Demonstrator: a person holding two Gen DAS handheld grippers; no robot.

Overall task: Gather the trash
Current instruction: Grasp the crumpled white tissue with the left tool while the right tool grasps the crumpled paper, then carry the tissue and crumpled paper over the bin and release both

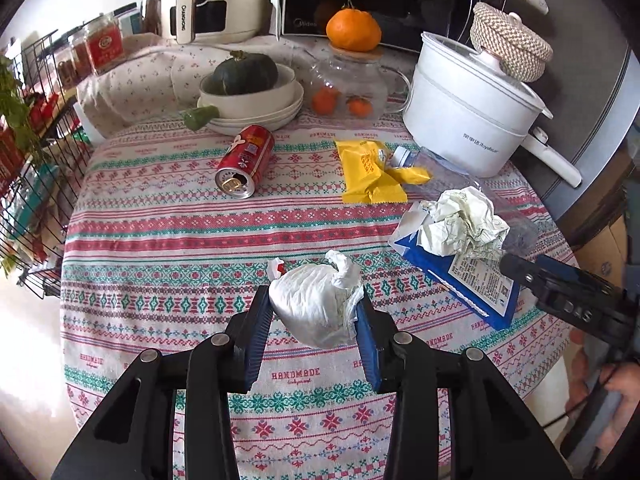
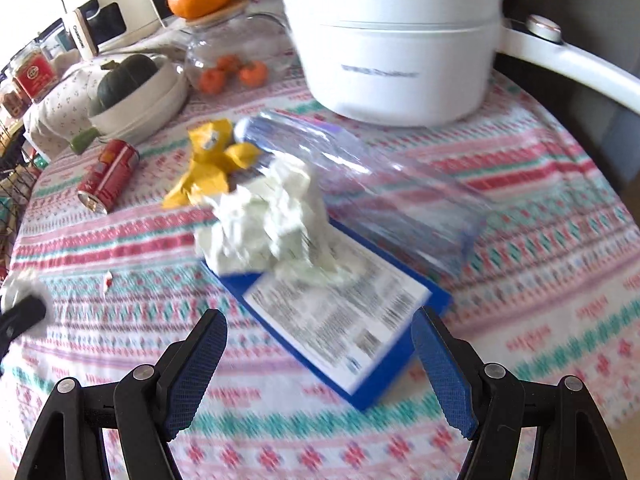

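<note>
My left gripper [image 1: 316, 312] has its blue pads pressed in on either side of a white tissue wad [image 1: 316, 304], jaws about half drawn in and clamped on it, and I see the wad hanging clear above the patterned tablecloth [image 1: 160, 240]. A tiny red and white scrap [image 1: 277, 267] lies on the cloth just beyond the wad. My right gripper [image 2: 318, 354] stands wide apart with nothing between its pads; its view is smeared by motion blur. Just ahead of it, between and beyond the fingertips, lies a blue packet [image 2: 352, 320] with a white printed label facing up, and a crumpled paper ball [image 2: 264, 224] sits on the packet's far end. A clear plastic bottle [image 2: 360, 184] lies on its side touching the packet's far edge, reaching toward the white electric pot [image 2: 400, 52]. Counting the litter on the cloth, I make out one red can [image 1: 245, 162] lying on its side with its opened top toward me, one yellow wrapper [image 1: 372, 172] beside the bottle's cap, one bottle, one blue packet, one paper ball, and the one wad I hold. Farther back I count one mandarin [image 1: 353, 30] on the lid of a glass teapot [image 1: 348, 84], two small ones inside it, and one green squash [image 1: 245, 73] in a stack of bowls [image 1: 256, 108].
</note>
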